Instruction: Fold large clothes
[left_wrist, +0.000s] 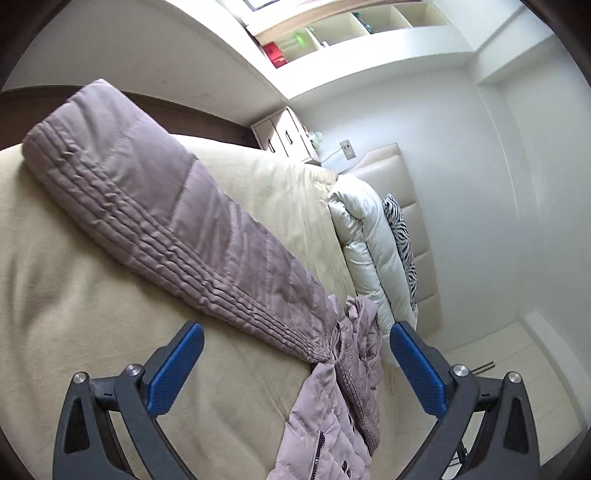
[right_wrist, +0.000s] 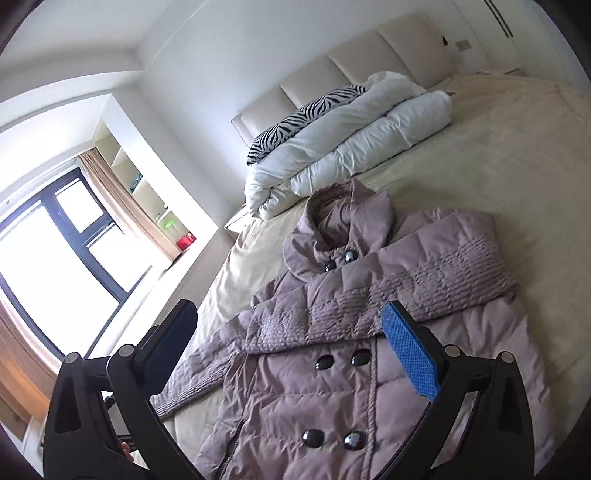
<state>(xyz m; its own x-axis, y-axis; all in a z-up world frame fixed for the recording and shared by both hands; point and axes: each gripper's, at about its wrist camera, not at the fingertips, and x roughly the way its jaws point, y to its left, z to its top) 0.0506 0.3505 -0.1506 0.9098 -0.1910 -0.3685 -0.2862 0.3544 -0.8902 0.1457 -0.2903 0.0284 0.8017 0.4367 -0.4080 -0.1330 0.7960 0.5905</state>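
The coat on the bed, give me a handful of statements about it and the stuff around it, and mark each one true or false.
1. The coat lies front up on the bed, its dark buttons showing. True.
2. The right gripper is clamped on a sleeve. False: its jaws stand wide open with nothing between them.
3. One sleeve is folded across the chest. True.
4. The white duvet is spread flat over the coat. False: it is bundled near the headboard, apart from the coat.
5. The left gripper is open. True.
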